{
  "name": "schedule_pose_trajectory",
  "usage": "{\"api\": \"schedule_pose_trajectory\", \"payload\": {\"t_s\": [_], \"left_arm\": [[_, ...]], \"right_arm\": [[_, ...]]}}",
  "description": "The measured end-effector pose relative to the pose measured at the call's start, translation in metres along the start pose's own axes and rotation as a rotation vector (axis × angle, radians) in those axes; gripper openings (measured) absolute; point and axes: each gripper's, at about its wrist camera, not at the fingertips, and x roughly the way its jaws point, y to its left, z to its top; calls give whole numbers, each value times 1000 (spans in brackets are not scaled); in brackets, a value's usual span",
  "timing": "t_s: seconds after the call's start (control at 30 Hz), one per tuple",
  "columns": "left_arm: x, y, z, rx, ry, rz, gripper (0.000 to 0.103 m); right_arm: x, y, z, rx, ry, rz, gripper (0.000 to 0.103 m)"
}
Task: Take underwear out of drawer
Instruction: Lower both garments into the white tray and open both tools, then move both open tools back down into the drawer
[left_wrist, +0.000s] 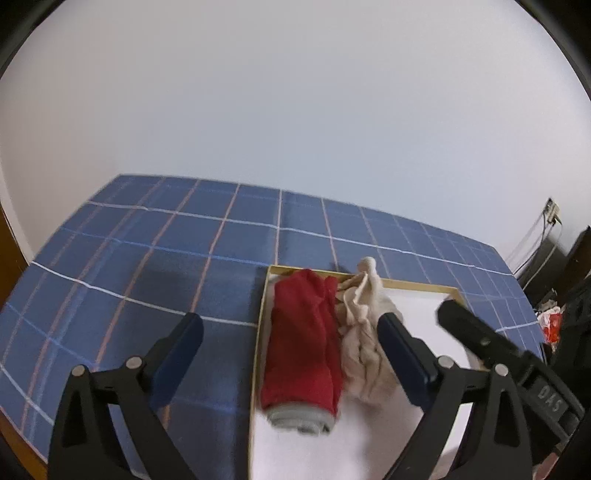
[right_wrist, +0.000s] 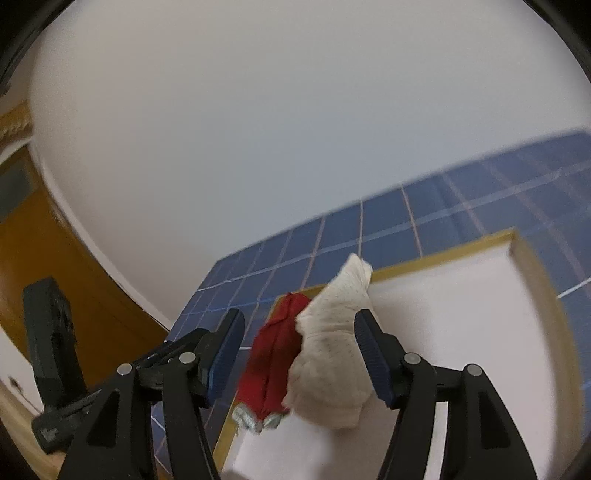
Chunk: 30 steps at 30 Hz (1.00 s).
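On the blue checked cloth (left_wrist: 147, 258) our left claw (left_wrist: 291, 347) gapes wide over the red underwear (left_wrist: 303, 332) in the drawer (left_wrist: 260, 332), ready to grab, while our right claw (right_wrist: 299, 358), apart, maybe brushes the cream underwear (right_wrist: 332, 354).

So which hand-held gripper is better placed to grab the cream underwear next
Probably the right hand-held gripper: its open fingers already flank the cream underwear. The left hand-held gripper straddles the red underwear instead.

Home bedroom: plaid bedspread (left_wrist: 184, 240), wooden door (right_wrist: 44, 251)
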Motion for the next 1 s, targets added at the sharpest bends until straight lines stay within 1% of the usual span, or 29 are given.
{"api": "schedule_pose_trajectory", "payload": {"t_s": [0.1,0.23,0.43,0.63,0.7,0.87,1.0], "left_arm": [[-19,-6,-11,35,-9,7,98],[-35,-24,-33,103,0,5,98],[-50,-32,-65,147,21,-6,98],[-66,-45,-101,204,56,-20,98],[-70,-50,-115,225,73,-35,98],[-77,-57,-146,266,118,-53,98],[-83,-62,-168,281,147,-65,98]], "right_arm": [[-19,9,-6,-37,-3,-5,66],[-42,14,-22,-49,-9,-11,66],[-71,18,-52,-85,-2,-22,67],[-101,17,-80,-110,11,-36,67],[-111,18,-89,-132,13,-49,67],[-128,14,-111,-152,52,-47,67],[-143,14,-128,-198,79,-59,67]]}}
